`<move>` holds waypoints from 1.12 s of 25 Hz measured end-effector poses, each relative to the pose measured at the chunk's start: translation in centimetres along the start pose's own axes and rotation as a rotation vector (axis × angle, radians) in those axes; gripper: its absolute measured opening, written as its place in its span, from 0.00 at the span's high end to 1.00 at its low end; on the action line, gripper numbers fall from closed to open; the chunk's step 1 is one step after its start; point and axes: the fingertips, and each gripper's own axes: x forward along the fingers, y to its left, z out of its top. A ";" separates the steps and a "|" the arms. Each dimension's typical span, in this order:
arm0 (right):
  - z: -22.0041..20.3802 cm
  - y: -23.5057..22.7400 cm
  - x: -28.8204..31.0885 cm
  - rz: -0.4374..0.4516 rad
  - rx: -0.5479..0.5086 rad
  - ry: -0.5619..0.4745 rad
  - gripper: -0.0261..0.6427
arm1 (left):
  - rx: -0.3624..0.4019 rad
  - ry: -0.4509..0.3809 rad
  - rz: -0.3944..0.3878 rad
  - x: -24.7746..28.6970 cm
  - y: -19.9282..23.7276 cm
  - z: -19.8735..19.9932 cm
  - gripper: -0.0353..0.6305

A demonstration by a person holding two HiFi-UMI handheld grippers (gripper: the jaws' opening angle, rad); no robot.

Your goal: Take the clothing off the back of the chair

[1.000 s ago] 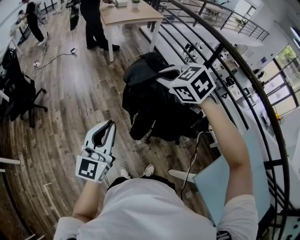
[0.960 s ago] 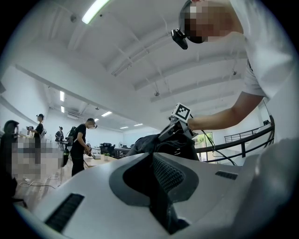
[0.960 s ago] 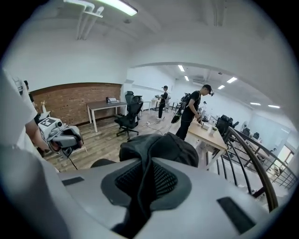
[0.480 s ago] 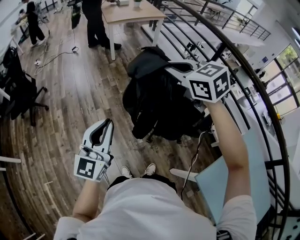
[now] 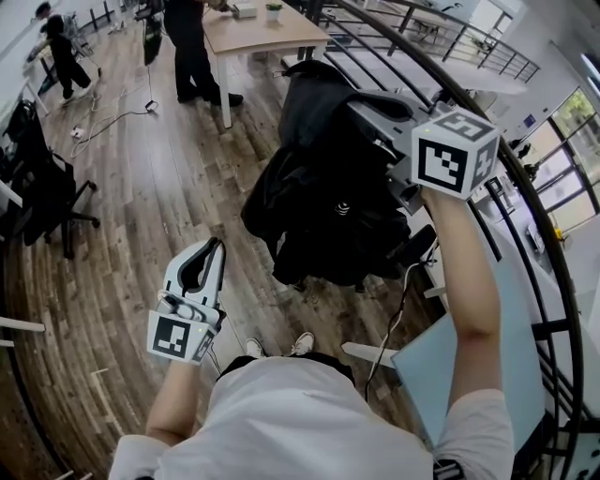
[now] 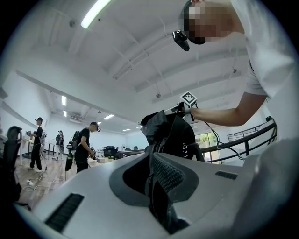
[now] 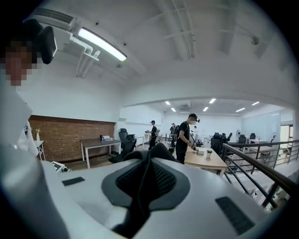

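Observation:
A black jacket (image 5: 323, 187) hangs in the air from my right gripper (image 5: 380, 117), which is shut on a bunch of its fabric near the collar. In the right gripper view the dark cloth (image 7: 159, 150) is pinched between the pads at the gripper's tip (image 7: 148, 156). The chair is almost wholly hidden under the jacket; only a dark part (image 5: 417, 246) pokes out at the right. My left gripper (image 5: 217, 248) hovers low at the left, shut with nothing in it. From the left gripper (image 6: 152, 156) I see the raised jacket (image 6: 170, 133) ahead.
A curved black railing (image 5: 473, 117) runs along the right. A wooden table (image 5: 262, 26) with a person (image 5: 187, 42) beside it stands at the back. A black office chair (image 5: 42, 192) is at the left, cables (image 5: 103, 117) lie on the floor, and a pale blue board (image 5: 469, 366) leans at the lower right.
My right gripper has risen and turned level, pulling the black jacket up with it. The left gripper has stayed where it was.

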 end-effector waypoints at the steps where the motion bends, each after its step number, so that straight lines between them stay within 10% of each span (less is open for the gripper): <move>1: 0.6 0.2 -0.2 0.006 -0.001 -0.016 0.91 | 0.000 0.000 -0.001 0.1 0.0 0.0 0.88; 28: 10.3 15.4 1.9 0.339 -0.100 -0.247 0.91 | 0.009 -0.041 0.126 -5.0 3.6 0.7 0.88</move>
